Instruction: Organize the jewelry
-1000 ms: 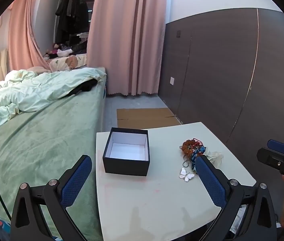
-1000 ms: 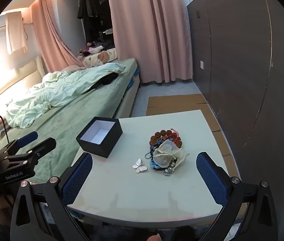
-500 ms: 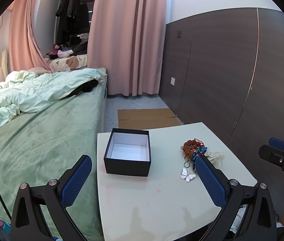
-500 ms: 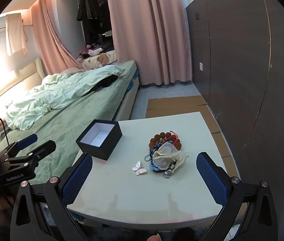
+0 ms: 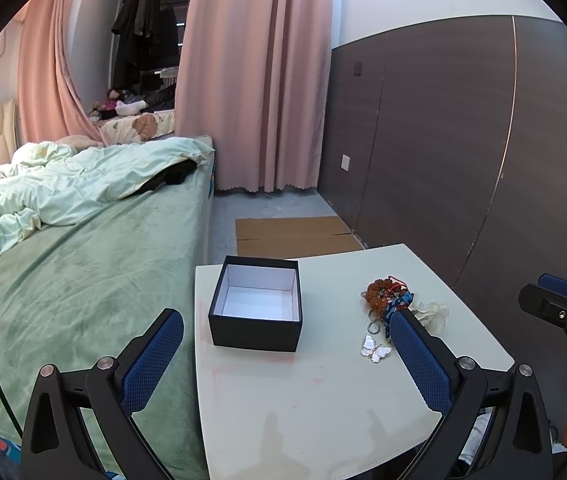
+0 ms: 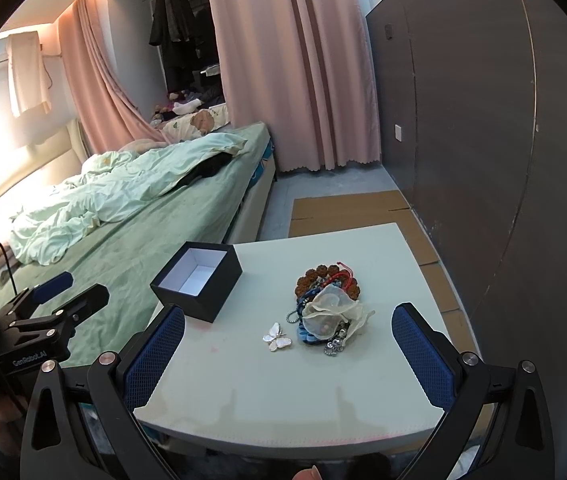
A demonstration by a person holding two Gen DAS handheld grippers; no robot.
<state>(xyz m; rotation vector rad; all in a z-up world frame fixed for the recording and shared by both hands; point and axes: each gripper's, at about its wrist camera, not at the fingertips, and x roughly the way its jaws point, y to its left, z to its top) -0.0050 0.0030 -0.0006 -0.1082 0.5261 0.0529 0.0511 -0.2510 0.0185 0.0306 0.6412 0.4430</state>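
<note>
Little has moved since a second ago: both views have eased slightly back and up, objects unchanged. Left gripper (image 5: 283, 356) and right gripper (image 6: 288, 340) hover short of the counter (image 6: 267, 392), jaws spread wide, gripping nothing. Black box (image 5: 257, 306) sits open and empty at the counter's left side near the bed (image 5: 83, 272). Jewelry pile (image 6: 325, 300) lies well apart from it to the right: brown bead bracelet, red and blue cords, sheer pouch on top, all tangled. Butterfly brooch (image 6: 277, 337) lies alone just beside the pile.

Risks, as I judge: grabbing the pile may drag several pieces at once; cords could snag and spill over the edge; the flat brooch may slip from the pads; bumping the light box could shove it toward the bed.
</note>
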